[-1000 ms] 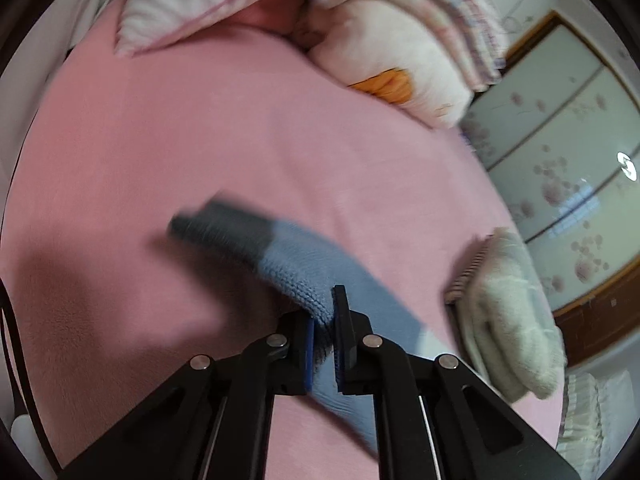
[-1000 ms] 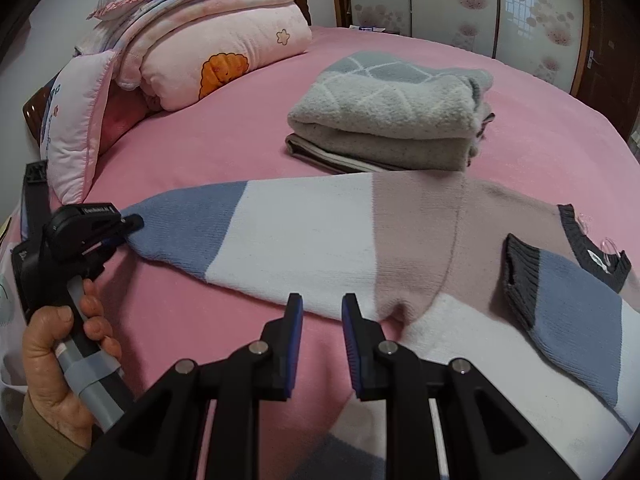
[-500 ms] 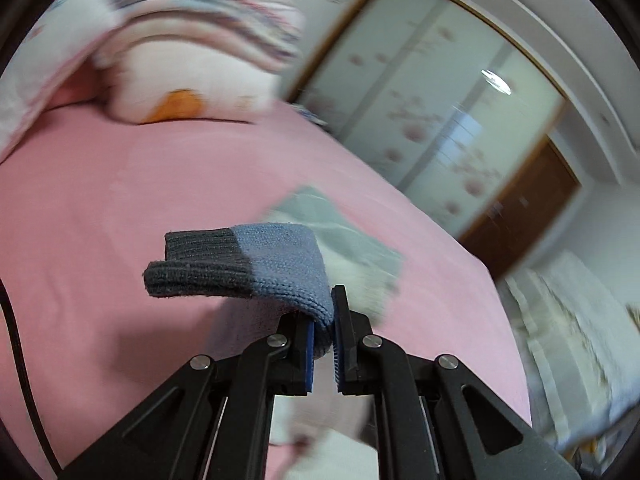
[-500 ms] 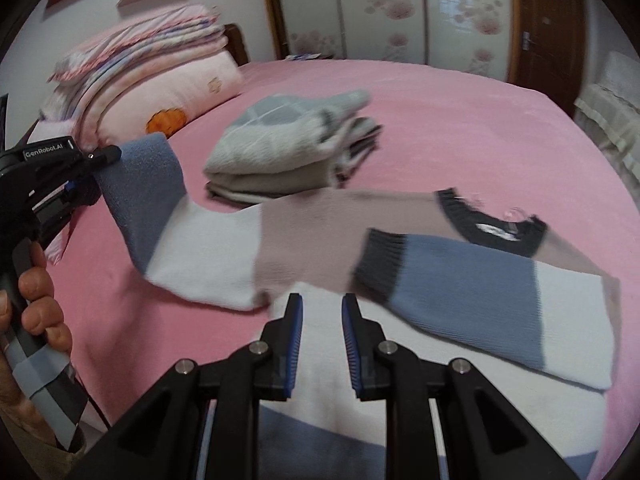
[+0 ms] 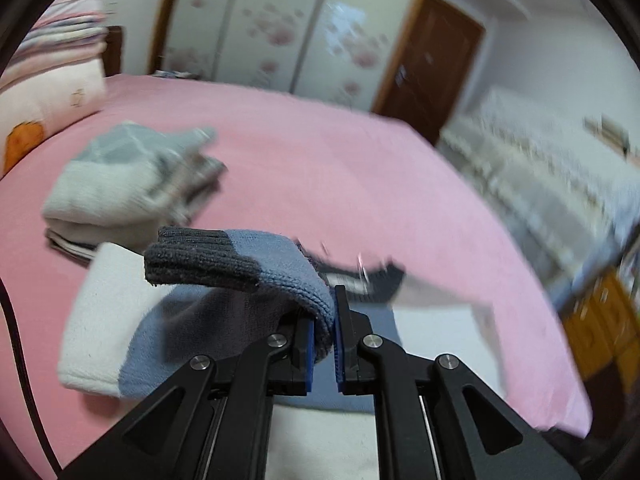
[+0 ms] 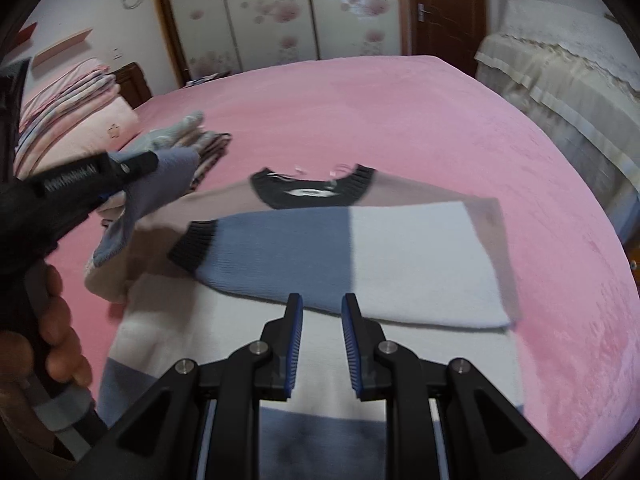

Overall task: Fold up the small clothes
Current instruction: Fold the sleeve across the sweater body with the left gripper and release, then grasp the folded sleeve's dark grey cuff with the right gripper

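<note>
A small knitted sweater in blue, white, dusty pink and dark grey lies on the pink bed, collar away from me. One sleeve lies folded across the chest. My left gripper is shut on the blue part of the other sleeve near its grey cuff and holds it lifted above the sweater; this also shows in the right wrist view. My right gripper is open and empty, hovering over the sweater's lower white band.
A stack of folded grey knitwear lies on the bed to the left of the sweater. Folded quilts and a pillow sit at the far left. A covered sofa stands right of the bed; wardrobe doors behind.
My left gripper has lifted the sleeve off the bed and carried it rightward over the sweater. The right gripper has shifted toward the sweater's middle, jaws still open.
</note>
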Demonstrator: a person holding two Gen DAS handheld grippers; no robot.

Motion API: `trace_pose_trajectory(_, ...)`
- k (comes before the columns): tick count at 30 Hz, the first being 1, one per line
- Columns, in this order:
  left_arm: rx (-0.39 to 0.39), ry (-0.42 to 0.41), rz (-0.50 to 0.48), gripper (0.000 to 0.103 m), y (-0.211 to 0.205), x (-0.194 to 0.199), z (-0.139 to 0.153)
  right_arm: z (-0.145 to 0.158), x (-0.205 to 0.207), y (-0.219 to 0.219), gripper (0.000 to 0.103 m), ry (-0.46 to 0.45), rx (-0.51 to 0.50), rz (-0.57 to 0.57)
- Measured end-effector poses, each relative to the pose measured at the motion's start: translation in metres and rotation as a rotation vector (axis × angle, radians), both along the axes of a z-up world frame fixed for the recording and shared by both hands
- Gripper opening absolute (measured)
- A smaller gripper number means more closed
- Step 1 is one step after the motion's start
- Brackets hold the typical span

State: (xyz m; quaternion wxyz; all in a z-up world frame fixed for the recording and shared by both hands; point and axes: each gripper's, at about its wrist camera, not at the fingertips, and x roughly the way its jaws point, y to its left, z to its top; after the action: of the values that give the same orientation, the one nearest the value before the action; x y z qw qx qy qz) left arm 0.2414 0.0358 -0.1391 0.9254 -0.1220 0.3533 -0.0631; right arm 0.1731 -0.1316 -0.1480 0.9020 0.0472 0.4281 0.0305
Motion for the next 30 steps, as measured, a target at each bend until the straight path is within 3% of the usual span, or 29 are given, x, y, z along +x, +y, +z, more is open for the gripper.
trace_pose_trajectory(6, 0.099, 0.161, -0.099, 0.008, -0.045, 0.006, -0.057, -0.015, -0.002, -0.034, 0.020, 0.029, 0.009, -0.051)
trace_pose_trajectory(8, 0.136, 0.191, -0.125, 0.015, -0.053, 0.005, -0.069, -0.019, -0.003, -0.041, 0.020, 0.039, 0.016, -0.059)
trace_pose_trajectory(10, 0.148, 0.206, -0.147, 0.029, -0.060, -0.005, -0.080, -0.025, -0.003, -0.045, 0.020, 0.047, 0.024, -0.064)
trace_pose_trajectory(11, 0.143, 0.207, -0.157, 0.032, -0.060, -0.008, -0.081, -0.027, -0.002, -0.047, 0.020, 0.052, 0.031, -0.064)
trace_pose_trajectory(13, 0.126, 0.201, -0.176, 0.048, -0.062, -0.013, -0.081, -0.030, -0.003, -0.049, 0.020, 0.058, 0.036, -0.062)
trace_pose_trajectory(15, 0.114, 0.194, -0.188, 0.053, -0.064, -0.016, -0.079, -0.032, -0.002, -0.049, 0.020, 0.061, 0.040, -0.061)
trace_pose_trajectory(18, 0.109, 0.191, -0.187, 0.053, -0.056, -0.026, -0.073, -0.031, -0.001, -0.049, 0.020, 0.057, 0.046, -0.053)
trace_pose_trajectory(24, -0.004, 0.177, -0.085, 0.057, 0.005, -0.058, -0.057, -0.027, 0.007, -0.037, 0.020, 0.043, 0.065, -0.008)
trace_pose_trajectory(30, -0.019, 0.153, 0.115, 0.062, 0.078, -0.083, -0.051, -0.016, 0.015, 0.005, 0.020, 0.016, 0.075, 0.122)
